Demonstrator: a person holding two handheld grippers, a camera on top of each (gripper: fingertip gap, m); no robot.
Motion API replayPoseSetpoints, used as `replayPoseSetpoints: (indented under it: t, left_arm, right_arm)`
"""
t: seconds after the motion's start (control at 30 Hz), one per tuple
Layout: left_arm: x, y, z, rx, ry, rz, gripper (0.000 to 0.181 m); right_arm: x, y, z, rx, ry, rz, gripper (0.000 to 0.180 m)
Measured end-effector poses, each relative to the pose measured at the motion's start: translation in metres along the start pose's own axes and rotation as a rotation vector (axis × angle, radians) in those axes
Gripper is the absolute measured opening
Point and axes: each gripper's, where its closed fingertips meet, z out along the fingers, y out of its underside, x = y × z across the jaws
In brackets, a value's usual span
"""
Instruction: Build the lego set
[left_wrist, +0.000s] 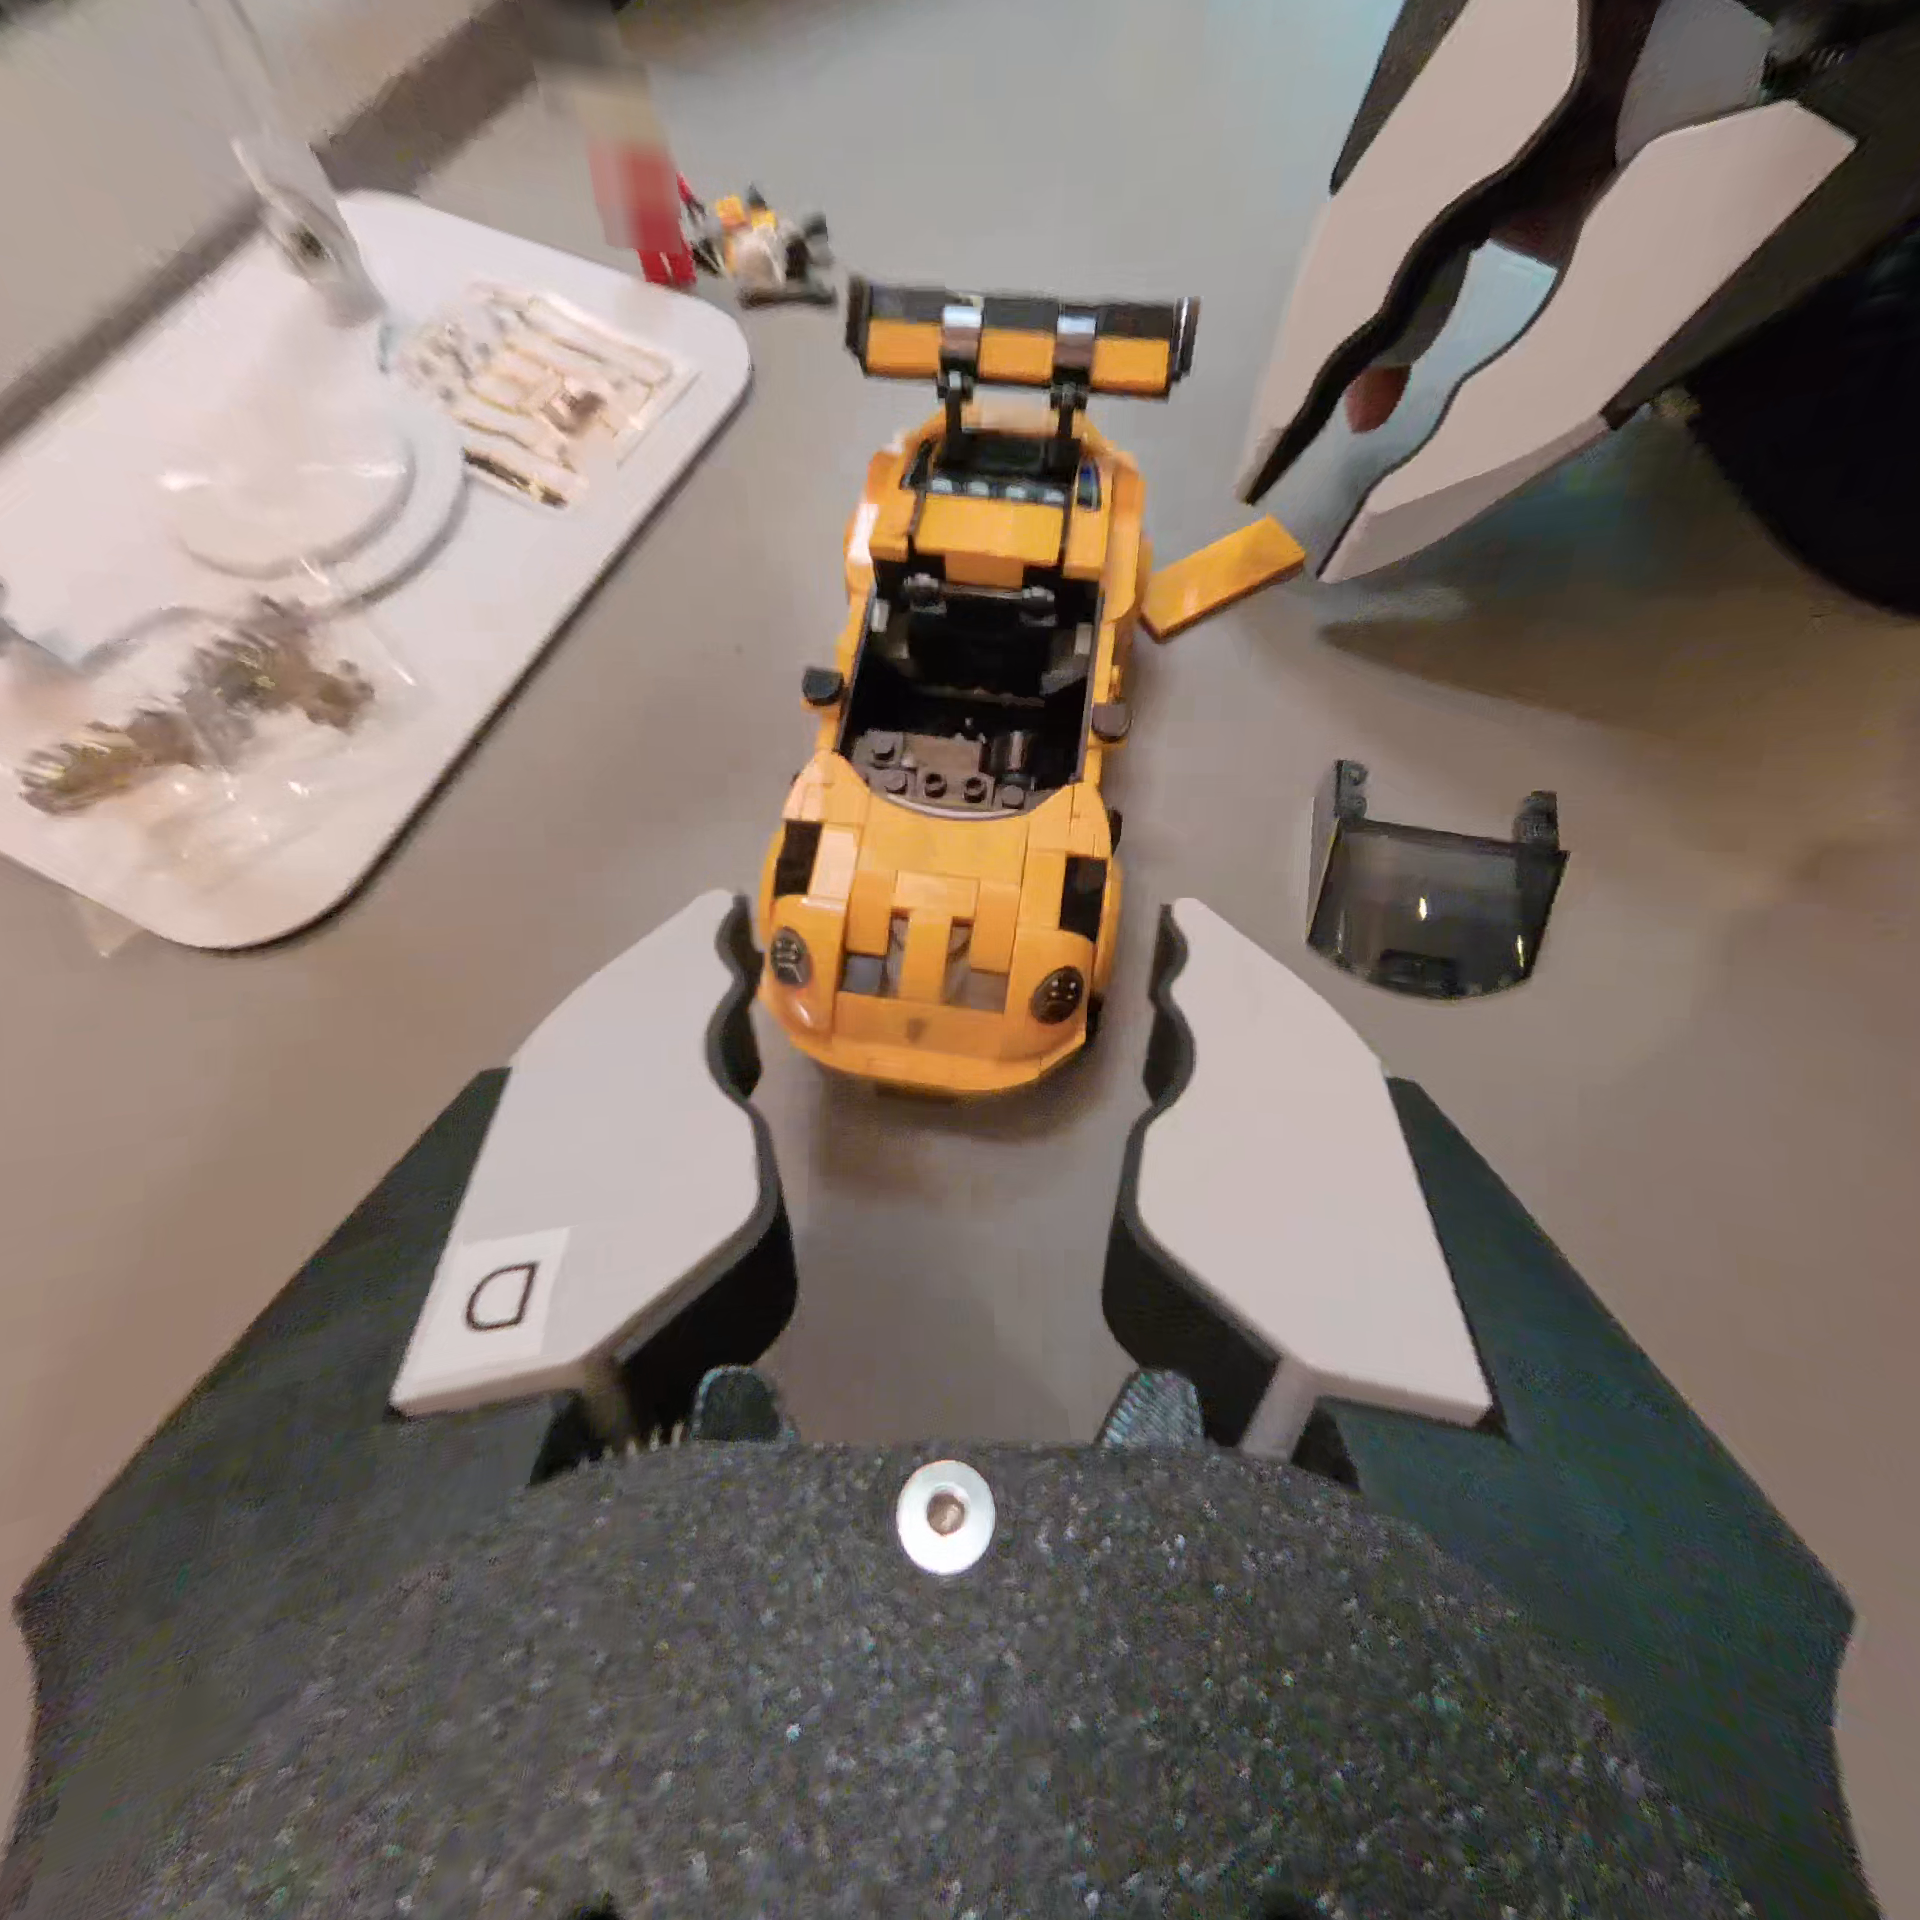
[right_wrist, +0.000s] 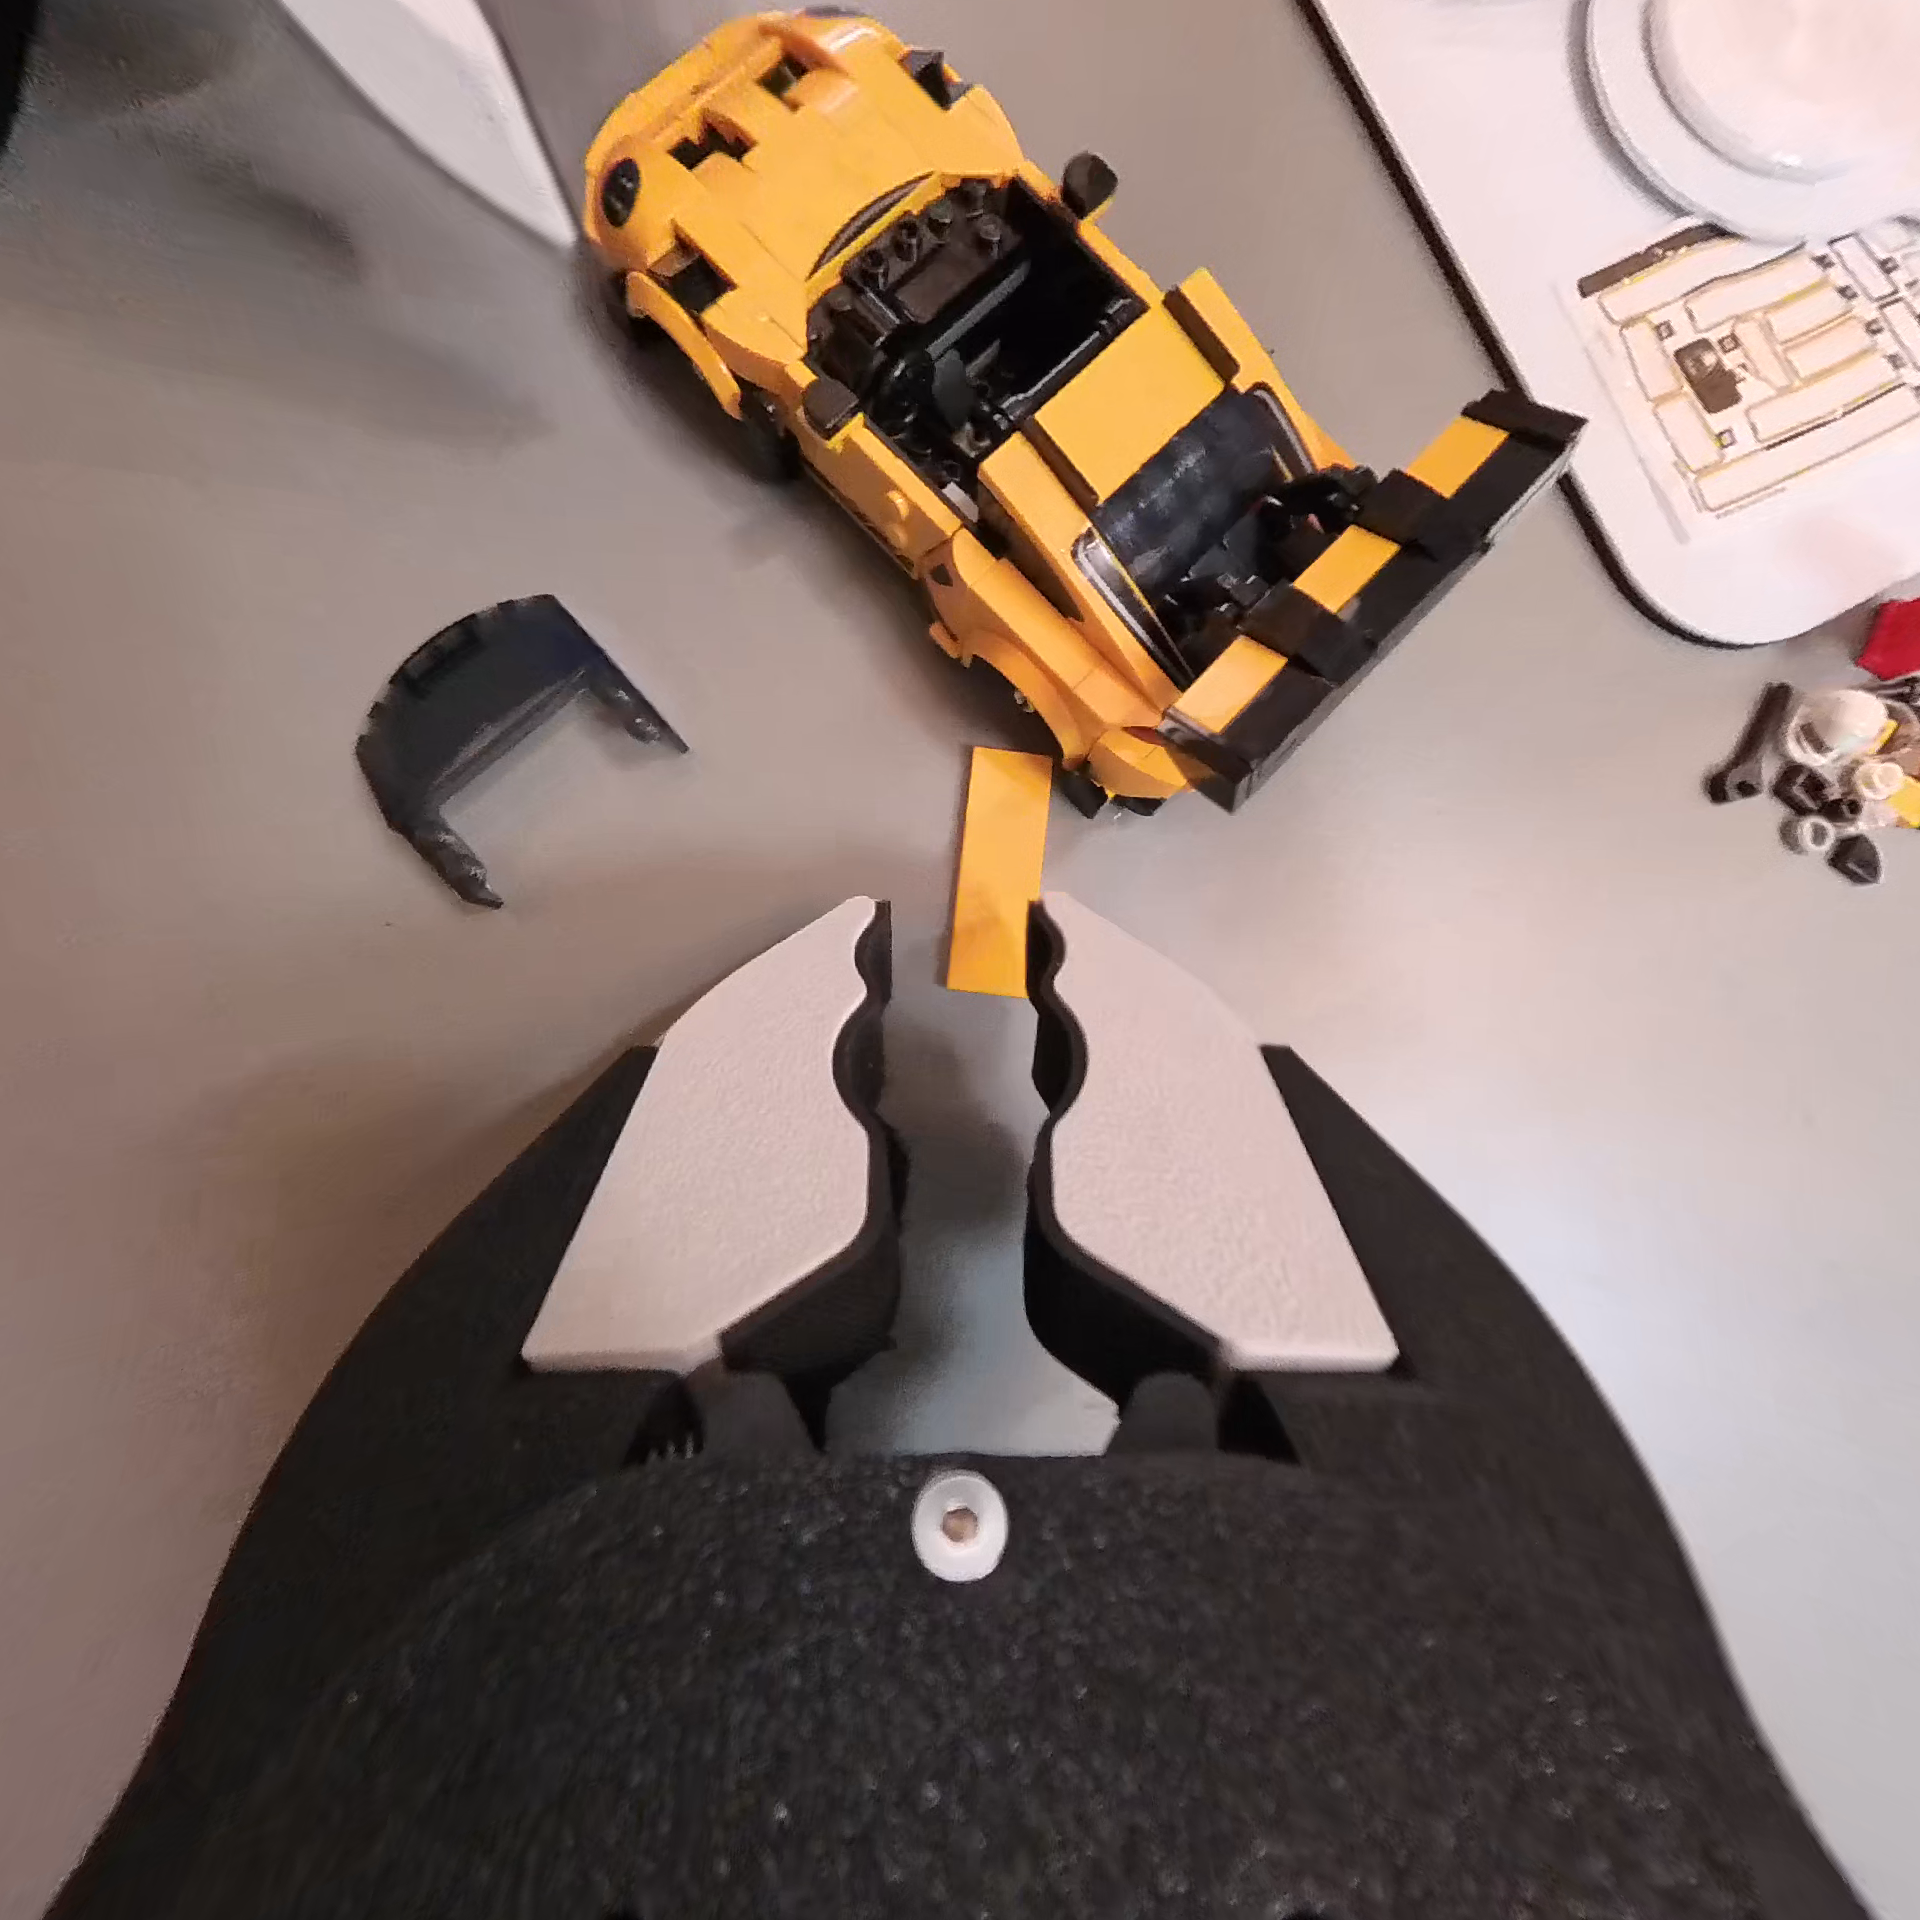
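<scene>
Car (left_wrist: 940, 831) body built, cockpit roofless. Beside car: flat yellow tile (right_wrist: 1003, 862), dark canopy (left_wrist: 1434, 883), unfitted. Left hand-held gripper (left_wrist: 951, 977) wide, right hand-held gripper (right_wrist: 961, 935) narrow; both empty.

Finger sticker: the left gripper (left_wrist: 951, 935) has a small white sticker (left_wrist: 506, 1294) at the near end of its left grey finger plate. It bears one black character, sharp and legible.
Sticker sheet: a printed sheet (left_wrist: 540, 384) lies on the white tray (left_wrist: 644, 343), near the tray's far right corner. Yellow, black and white outlines show on it, but no characters can be made out in the left wrist view or the right wrist view (right_wrist: 1756, 384).
Car nose: the yellow car (left_wrist: 956, 779) has a small dark emblem (left_wrist: 914, 1029) at the centre front. It is too small to read.
</scene>
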Motion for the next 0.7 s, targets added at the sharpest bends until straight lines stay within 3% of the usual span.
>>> replayPoseSetpoints:
  t: [0.07, 0.13, 0.33, 0.7]
  left_arm:
    - [0.000, 0.011, 0.010, -0.062, 0.060, -0.026, 0.085]
    - [-0.001, 0.024, 0.020, -0.149, 0.067, 0.005, 0.087]
    - [0.006, 0.030, 0.021, -0.236, -0.009, 0.024, 0.078]
    - [0.032, 0.031, 0.008, -0.212, 0.056, 0.022, 0.069]
  right_arm:
    - [0.001, -0.001, 0.003, -0.007, 0.000, 0.013, 0.025]
    - [0.002, -0.001, 0.006, -0.019, -0.001, 0.021, 0.025]
    - [0.004, 0.001, 0.013, -0.056, 0.006, 0.019, 0.025]
    - [0.010, 0.005, 0.008, -0.066, 0.047, 0.005, 0.021]
